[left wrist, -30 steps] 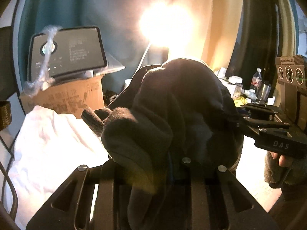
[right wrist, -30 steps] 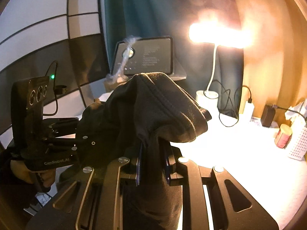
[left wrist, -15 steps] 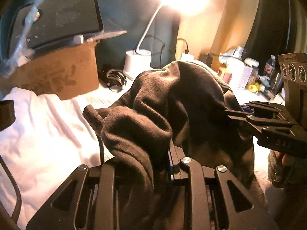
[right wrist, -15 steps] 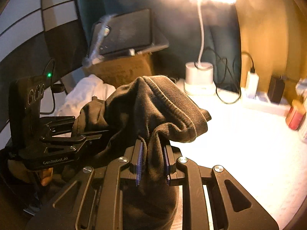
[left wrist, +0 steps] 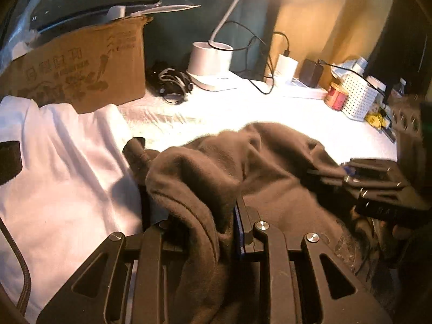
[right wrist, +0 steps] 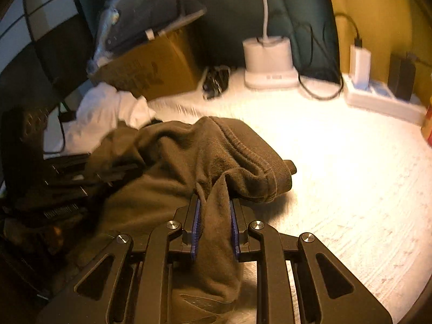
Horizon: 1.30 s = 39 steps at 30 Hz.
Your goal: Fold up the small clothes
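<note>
A dark brown knit garment (left wrist: 253, 167) with a ribbed hem (right wrist: 251, 159) hangs bunched between both grippers, low over the white table. My left gripper (left wrist: 213, 210) is shut on a fold of its cloth, which spills over the fingers. My right gripper (right wrist: 214, 216) is shut on another fold, pinched between its blue pads (right wrist: 195, 224). In the left wrist view the right gripper (left wrist: 348, 172) comes in from the right edge, biting the cloth. In the right wrist view the left gripper (right wrist: 113, 172) sits at the left, half hidden by fabric.
A white garment (left wrist: 62, 162) lies at the left. Behind it stands a cardboard box (left wrist: 78, 73) with a dark device on top. A lamp base (left wrist: 213, 62), cables (left wrist: 172, 83), a power strip (right wrist: 383, 100), a red can (left wrist: 336, 97) and a white basket (left wrist: 360, 100) line the back. The white table (right wrist: 351, 178) lies to the right.
Both grippers have sunk toward the table and tipped downward with the brown garment still held. The lamp head has slid out of the top of both views; more tabletop shows.
</note>
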Motion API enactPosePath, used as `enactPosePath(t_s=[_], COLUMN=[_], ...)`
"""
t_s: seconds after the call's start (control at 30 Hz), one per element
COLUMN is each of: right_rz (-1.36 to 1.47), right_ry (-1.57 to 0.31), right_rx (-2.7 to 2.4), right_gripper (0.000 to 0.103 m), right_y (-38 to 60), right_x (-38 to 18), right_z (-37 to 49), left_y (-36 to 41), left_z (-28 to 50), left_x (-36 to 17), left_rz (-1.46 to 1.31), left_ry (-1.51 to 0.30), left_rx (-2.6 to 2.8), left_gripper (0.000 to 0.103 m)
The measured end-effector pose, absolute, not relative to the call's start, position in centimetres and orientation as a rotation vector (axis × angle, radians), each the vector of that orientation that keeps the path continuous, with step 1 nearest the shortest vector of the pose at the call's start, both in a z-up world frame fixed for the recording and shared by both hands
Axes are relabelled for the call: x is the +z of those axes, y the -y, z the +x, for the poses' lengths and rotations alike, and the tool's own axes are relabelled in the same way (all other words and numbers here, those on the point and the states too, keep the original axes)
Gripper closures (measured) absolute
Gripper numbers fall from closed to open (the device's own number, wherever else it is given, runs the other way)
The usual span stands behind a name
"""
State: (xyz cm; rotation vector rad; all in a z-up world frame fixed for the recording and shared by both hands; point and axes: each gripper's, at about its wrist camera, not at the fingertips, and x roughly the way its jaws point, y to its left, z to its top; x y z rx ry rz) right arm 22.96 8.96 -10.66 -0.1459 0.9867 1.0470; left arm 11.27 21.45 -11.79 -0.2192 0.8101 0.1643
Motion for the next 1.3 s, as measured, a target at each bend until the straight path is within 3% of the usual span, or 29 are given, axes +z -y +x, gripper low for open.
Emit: enactPosePath(t_s=[0.1, 0.17, 0.23, 0.77, 1.3], right_rz=[-0.144, -0.143, -0.123, -0.094, -0.188], right_ry=[-0.999, -1.004, -1.007, -0.95, -0.906], right_rx=[1.054, 1.037, 1.031, 0.816, 0.834], right_gripper=[0.078, 0.061, 0.058, 0.058, 0.058], right_y=[-9.1, -9.1, -9.1, -6.9, -5.2], right_x=[-10.8, -11.0, -11.1, -10.8, -8.9], right_z=[23.6, 24.1, 24.8, 28.8, 23.2], left_y=[-22.3, -22.5, -22.7, -26.6, -23.6], left_z=[11.7, 12.1, 12.6, 13.2, 8.5], left_x=[-11.7, -11.5, -11.5, -10.1, -8.1], left_rz=[-0.23, -0.205, -0.191, -0.241, -0.203], left_ry=[-0.817, -0.826, -0.836, -0.802, -0.781], left_rx=[0.161, 0.166, 0.164, 0.285, 0.246], left_gripper=[0.08, 0.08, 0.079, 0.075, 0.075])
